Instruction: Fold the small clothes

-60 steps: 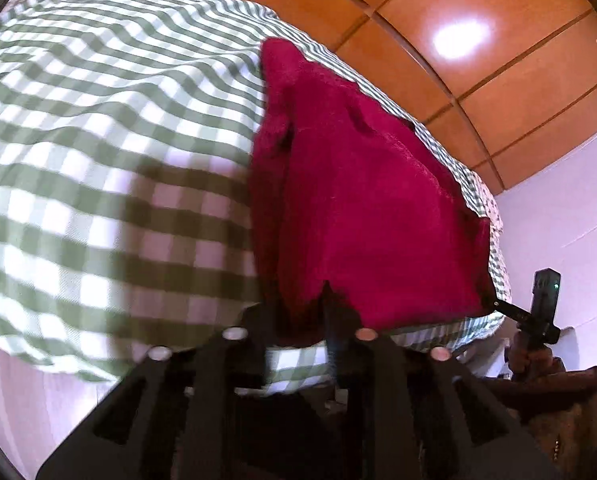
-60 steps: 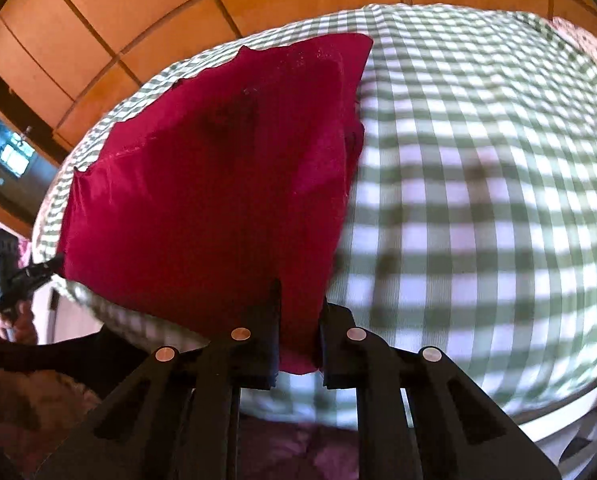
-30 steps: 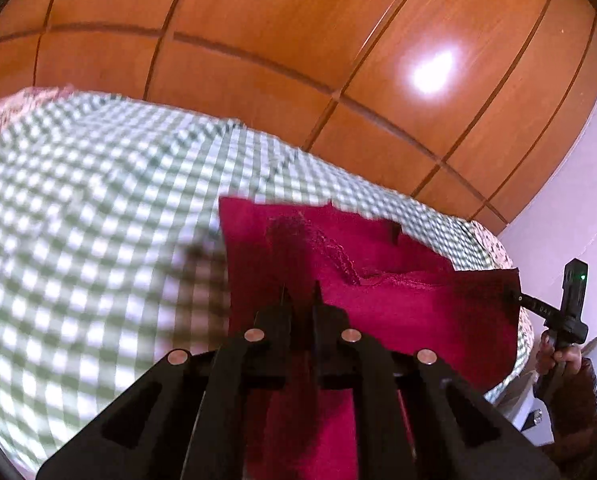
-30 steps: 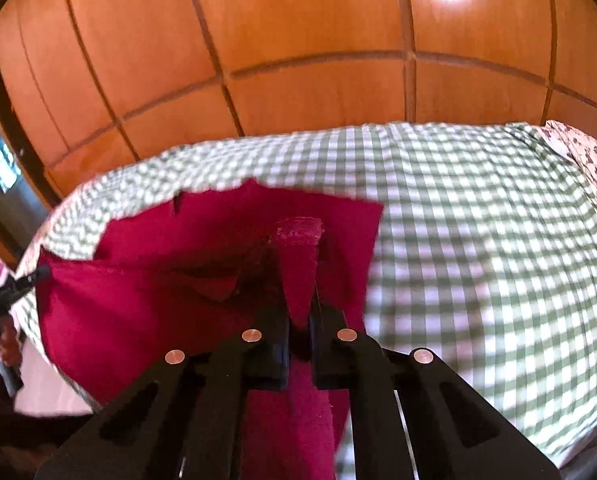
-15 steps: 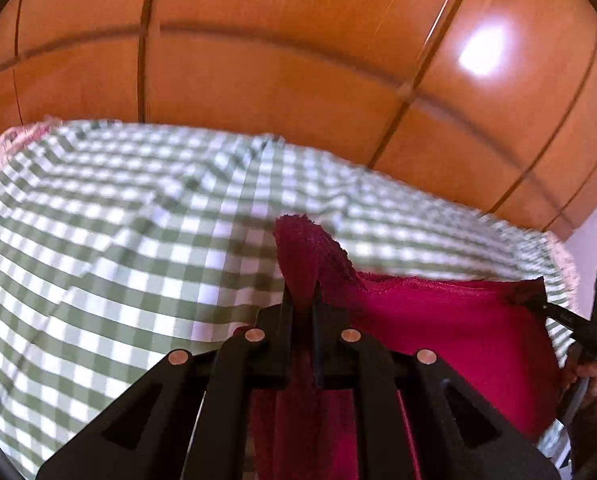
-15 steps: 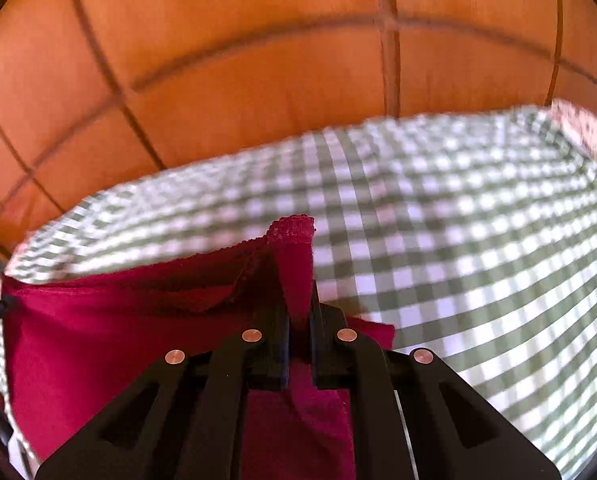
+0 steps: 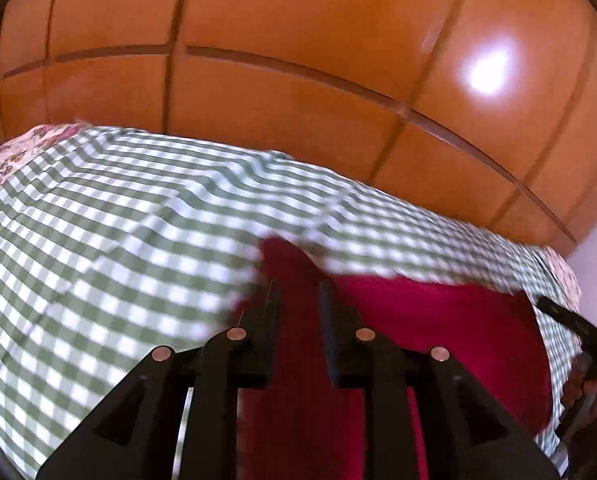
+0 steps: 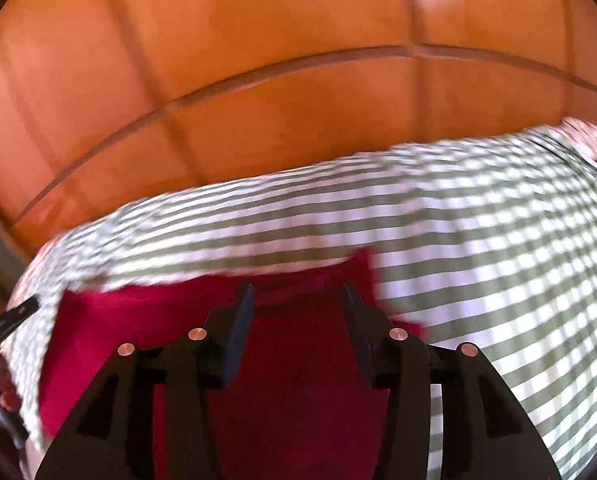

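Note:
A dark red cloth (image 7: pixel 438 320) lies folded flat on a green and white checked bedspread (image 7: pixel 118 220). My left gripper (image 7: pixel 298 292) hovers over the cloth's left end. Its jaws are opening, a narrow gap shows between them, and the cloth lies below without being pinched. In the right wrist view the same red cloth (image 8: pixel 138 320) spreads to the left. My right gripper (image 8: pixel 298 296) is over its right end with the jaws opening wide and nothing pressed between the pads. The picture is blurred by motion.
An orange wooden panelled wall (image 7: pixel 298 80) rises behind the bed. Floral fabric (image 7: pixel 26 148) shows at the bedspread's far left corner. The right gripper's tip (image 7: pixel 570 324) and a hand (image 7: pixel 590 384) appear at the right edge of the left wrist view.
Both grippers carried the near edge of the cloth forward over the rest, folding it. The pinched corners that stood up between the fingers have dropped, and both pairs of jaws have parted.

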The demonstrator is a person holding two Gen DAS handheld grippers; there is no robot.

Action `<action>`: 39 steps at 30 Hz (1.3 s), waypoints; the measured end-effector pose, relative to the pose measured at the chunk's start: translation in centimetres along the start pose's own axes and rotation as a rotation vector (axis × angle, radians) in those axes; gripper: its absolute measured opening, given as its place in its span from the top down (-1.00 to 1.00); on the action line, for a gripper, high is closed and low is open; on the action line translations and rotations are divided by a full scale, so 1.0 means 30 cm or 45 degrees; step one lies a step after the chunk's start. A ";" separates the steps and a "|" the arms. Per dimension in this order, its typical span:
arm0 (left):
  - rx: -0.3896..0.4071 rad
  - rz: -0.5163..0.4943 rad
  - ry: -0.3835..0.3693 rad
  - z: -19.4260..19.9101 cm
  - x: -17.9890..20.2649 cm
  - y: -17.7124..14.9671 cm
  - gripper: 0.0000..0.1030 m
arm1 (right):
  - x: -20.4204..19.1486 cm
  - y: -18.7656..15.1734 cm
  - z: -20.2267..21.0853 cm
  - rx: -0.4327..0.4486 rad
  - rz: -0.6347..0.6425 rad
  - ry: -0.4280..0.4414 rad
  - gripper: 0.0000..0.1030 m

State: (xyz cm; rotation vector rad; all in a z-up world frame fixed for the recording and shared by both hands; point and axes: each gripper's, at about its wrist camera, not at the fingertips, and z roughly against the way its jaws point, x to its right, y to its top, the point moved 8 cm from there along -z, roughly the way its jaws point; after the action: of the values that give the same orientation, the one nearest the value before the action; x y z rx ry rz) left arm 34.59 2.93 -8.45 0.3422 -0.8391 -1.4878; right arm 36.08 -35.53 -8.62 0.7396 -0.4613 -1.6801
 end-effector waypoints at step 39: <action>-0.106 0.093 -0.128 0.275 -0.095 -0.438 0.35 | 0.106 -0.386 0.226 -0.058 0.003 -0.033 0.00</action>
State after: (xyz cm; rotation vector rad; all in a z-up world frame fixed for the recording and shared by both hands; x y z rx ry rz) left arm 19.82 6.68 -12.47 0.1742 -0.8573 -1.4765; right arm 22.75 -36.43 -12.06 0.6842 -0.4410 -1.6942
